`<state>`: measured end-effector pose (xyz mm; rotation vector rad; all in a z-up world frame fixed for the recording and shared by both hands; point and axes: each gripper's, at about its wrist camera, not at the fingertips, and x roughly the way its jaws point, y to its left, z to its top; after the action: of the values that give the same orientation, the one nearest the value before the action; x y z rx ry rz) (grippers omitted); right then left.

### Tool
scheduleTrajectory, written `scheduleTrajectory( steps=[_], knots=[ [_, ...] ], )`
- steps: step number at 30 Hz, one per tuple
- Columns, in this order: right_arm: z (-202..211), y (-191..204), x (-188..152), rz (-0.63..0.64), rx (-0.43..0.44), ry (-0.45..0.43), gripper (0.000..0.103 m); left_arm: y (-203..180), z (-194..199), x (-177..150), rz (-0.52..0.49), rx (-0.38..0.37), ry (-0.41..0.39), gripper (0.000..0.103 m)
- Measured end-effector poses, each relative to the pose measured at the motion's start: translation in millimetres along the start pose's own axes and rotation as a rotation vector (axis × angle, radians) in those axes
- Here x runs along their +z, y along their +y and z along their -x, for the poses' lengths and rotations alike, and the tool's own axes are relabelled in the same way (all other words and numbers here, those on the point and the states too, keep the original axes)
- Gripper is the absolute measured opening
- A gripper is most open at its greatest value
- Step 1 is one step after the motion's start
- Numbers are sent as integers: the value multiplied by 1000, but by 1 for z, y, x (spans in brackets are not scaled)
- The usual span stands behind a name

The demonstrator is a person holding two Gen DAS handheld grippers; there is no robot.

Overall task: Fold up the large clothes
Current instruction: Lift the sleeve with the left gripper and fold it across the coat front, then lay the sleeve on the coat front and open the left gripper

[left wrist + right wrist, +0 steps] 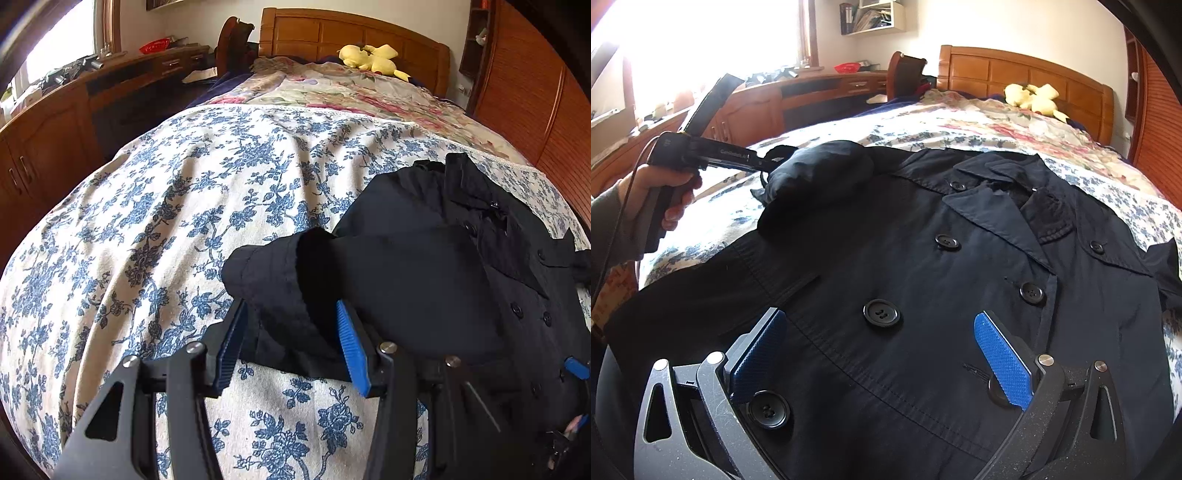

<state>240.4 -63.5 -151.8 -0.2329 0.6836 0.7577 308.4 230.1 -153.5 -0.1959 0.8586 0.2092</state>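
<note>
A black double-breasted coat (923,266) lies front up on the bed, collar toward the headboard; it also shows in the left wrist view (461,266). Its left sleeve (291,280) is bunched and lifted off the cover. My left gripper (290,317) has its blue pads on either side of the sleeve cuff, jaws partly apart with cloth between them; in the right wrist view it (764,162) meets the sleeve bundle (820,173). My right gripper (882,332) is open and empty, just above the coat's buttoned front.
The bed has a blue floral cover (166,221) and a pink floral quilt (332,88) further up. A yellow plush toy (369,57) lies by the wooden headboard (351,33). A wooden desk (74,96) runs along the left, a wardrobe (535,85) on the right.
</note>
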Motion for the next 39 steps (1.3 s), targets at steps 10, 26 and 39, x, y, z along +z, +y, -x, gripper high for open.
scheduleTrajectory(
  steps=[10, 26, 39],
  knots=[
    [9, -2, -2, -16, -12, -1, 103, -55, 44, 30, -111, 42, -82, 2],
    [101, -84, -38, -158, -160, -90, 103, -242, 173, 1, -420, -209, -220, 2],
    [110, -109, -35, -203, -168, -111, 103, -252, 171, -90, -438, -312, -139, 28]
  ],
)
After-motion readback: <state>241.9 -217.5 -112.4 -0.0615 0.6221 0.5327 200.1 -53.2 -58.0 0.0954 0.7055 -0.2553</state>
